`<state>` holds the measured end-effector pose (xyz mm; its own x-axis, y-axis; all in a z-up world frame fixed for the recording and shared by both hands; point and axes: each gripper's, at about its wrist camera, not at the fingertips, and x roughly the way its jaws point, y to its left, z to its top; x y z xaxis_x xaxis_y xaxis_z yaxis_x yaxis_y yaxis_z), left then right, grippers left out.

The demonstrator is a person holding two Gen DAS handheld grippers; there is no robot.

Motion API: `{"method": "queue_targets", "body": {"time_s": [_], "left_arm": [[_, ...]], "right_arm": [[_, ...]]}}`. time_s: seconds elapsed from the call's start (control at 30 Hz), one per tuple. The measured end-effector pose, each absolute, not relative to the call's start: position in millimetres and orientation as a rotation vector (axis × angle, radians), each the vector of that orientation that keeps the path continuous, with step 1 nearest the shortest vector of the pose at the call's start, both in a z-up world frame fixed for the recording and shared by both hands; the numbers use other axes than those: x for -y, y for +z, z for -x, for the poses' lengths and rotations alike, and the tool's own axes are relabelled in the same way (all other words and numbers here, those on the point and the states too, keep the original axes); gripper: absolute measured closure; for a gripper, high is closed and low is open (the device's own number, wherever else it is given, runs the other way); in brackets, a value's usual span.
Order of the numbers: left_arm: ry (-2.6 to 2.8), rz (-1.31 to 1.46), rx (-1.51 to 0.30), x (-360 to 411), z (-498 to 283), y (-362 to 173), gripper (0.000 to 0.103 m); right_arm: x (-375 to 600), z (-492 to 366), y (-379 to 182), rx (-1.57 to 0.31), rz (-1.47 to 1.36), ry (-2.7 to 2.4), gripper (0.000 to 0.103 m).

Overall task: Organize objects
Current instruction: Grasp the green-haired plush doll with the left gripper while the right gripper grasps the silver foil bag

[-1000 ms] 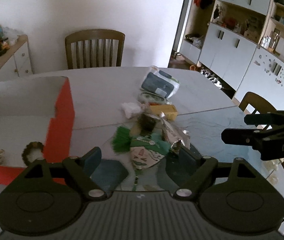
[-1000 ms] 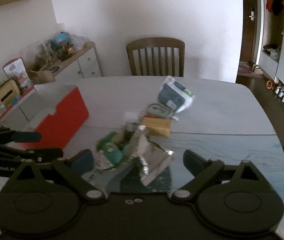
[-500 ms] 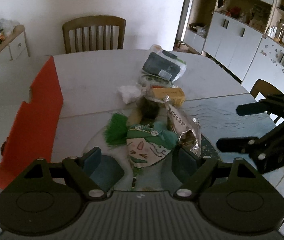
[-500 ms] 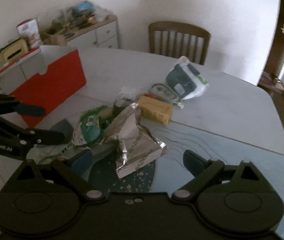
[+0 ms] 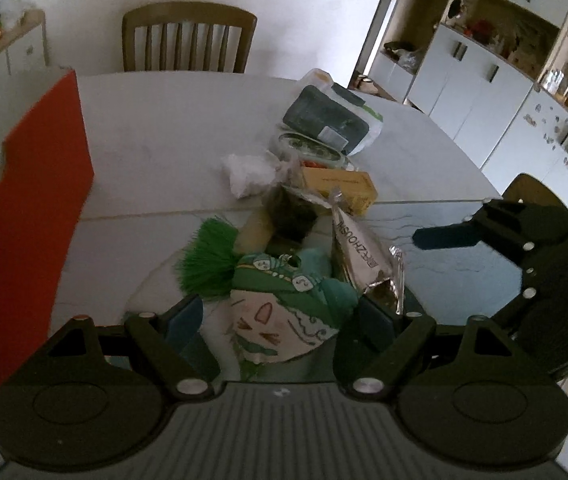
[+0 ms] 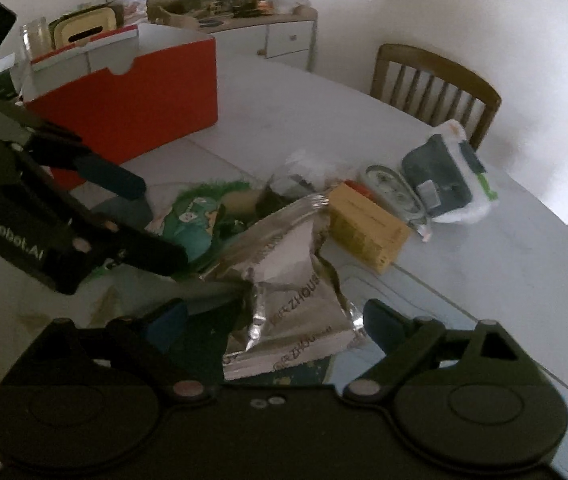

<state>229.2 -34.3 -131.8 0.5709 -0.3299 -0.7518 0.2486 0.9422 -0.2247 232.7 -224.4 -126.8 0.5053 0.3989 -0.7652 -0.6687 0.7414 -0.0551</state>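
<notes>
Left gripper (image 5: 279, 320): jaws spread wide, straddling the cloth face pouch (image 5: 279, 320) — white cartoon face, green headscarf print. Pads sit either side of it, apparently not pressing. Reads as lining up for a pinch, not a hold.

Right gripper (image 6: 271, 320): jaws likewise spread, bracketing the near end of the silver foil snack bag (image 6: 288, 292). Bag is crumpled and torn open at the top, lying half on the pouch's side of the heap. No squeeze visible on the foil. Judged: each hand has picked its own item from the pile, nearest first.

Both items lie on the glass turntable (image 5: 456, 248) set into the table, at the near edge of the clutter. That is where the work sits at this moment.

Just behind: green tassel (image 5: 207, 264) fanned out left of the pouch, touching it; whether attached I cannot tell. A dark clear-wrapped packet (image 5: 292, 212) leans into the heap centre.

Further back: yellow carton (image 6: 368, 228), a crumpled white tissue (image 5: 247, 172), a flat oval tin (image 6: 392, 188), then a dark grey item in a white-green plastic bag (image 6: 448, 180). Strung in a loose line away from the grippers, touching or nearly so.

Left side: red open-top box (image 6: 143, 100), well apart from the pile — likely the destination for sorted things.

Beyond the table (image 6: 284, 112): wooden chair (image 5: 187, 40), sideboard, cabinets.
</notes>
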Motion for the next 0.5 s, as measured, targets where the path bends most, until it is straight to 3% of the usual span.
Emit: {"method": "queue_targets", "body": {"time_s": [0.5], "left_arm": [[-0.379,0.154,-0.93,37.0,-242.8,-147.2,0.018]], "right_arm": [[225.9,-251.5,-144.4,-0.81,0.33,0.708,0.016]]}}
